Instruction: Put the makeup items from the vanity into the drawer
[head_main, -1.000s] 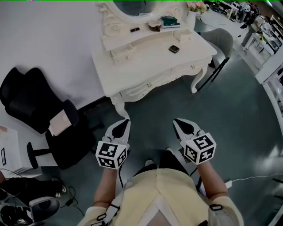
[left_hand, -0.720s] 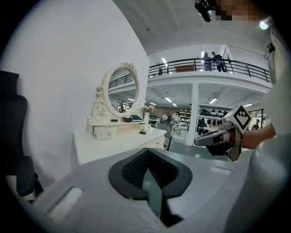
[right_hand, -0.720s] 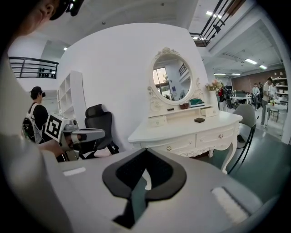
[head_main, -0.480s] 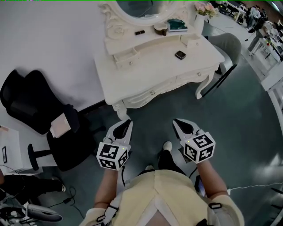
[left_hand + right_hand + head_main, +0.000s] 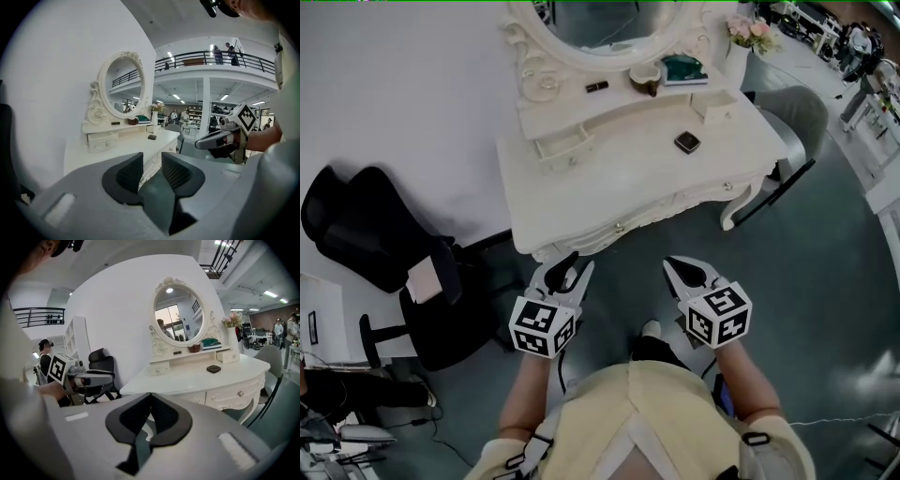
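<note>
a: how are the two tools seen?

b: the left gripper point(image 5: 567, 273) is seen with its jaws partly spread. they have just been opening, and nothing is found between them. the right gripper point(image 5: 673, 266) is seen with its jaws pressed together, and nothing is gripped.

a: where are they held?

b: both are held side by side over the grey floor, near the front edge of the white vanity point(image 5: 609, 183).

a: and where are the makeup items found?

b: a small dark square compact point(image 5: 687, 142) is laid on the vanity top, towards its right side. on the raised shelf under the oval mirror point(image 5: 600, 23), a small black stick point(image 5: 596, 86), a brown pot point(image 5: 645, 82) and a teal item point(image 5: 682, 67) are set in a row.

a: what is seen of the drawers?

b: a small drawer box point(image 5: 564, 145) is set at the left of the top, and its drawer is shut. the front drawers point(image 5: 675, 202) with round knobs are shut too.

a: what else is seen?

b: a black office chair point(image 5: 366, 225) is placed at the left, a grey chair point(image 5: 792, 117) at the vanity's right, and pink flowers point(image 5: 750, 30) at the shelf's right end.
</note>
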Demonstrator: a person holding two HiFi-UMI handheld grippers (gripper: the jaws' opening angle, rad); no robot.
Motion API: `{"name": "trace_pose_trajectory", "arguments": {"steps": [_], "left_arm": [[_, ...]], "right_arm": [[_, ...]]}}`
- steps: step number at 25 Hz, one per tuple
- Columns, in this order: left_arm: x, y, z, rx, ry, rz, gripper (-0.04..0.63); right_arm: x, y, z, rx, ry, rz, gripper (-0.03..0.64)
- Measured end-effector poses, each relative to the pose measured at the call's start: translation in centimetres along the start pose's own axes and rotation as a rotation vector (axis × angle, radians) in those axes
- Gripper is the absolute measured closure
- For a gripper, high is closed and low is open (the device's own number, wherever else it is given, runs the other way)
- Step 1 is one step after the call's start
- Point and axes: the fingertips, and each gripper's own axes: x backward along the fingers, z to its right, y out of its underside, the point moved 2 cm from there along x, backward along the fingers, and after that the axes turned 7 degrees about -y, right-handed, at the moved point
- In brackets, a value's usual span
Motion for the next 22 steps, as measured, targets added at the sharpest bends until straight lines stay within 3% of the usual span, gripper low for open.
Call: {"name": "trace_pose_trajectory", "arguments": {"steps": [15,22], "left_arm": [[-10.7,-5.1,2.2,-0.07,-0.05,0.033,0.353],[-13.9,-7.9,0.5,-0.204,-0.085,0.031,0.342]], "right_arm": [[0.4,-2.5,9.0,0.015,-0.055,-0.001,0.615],[0.1,-2.4,10.5,-0.009,-0.056,-0.003,0.615]]}}
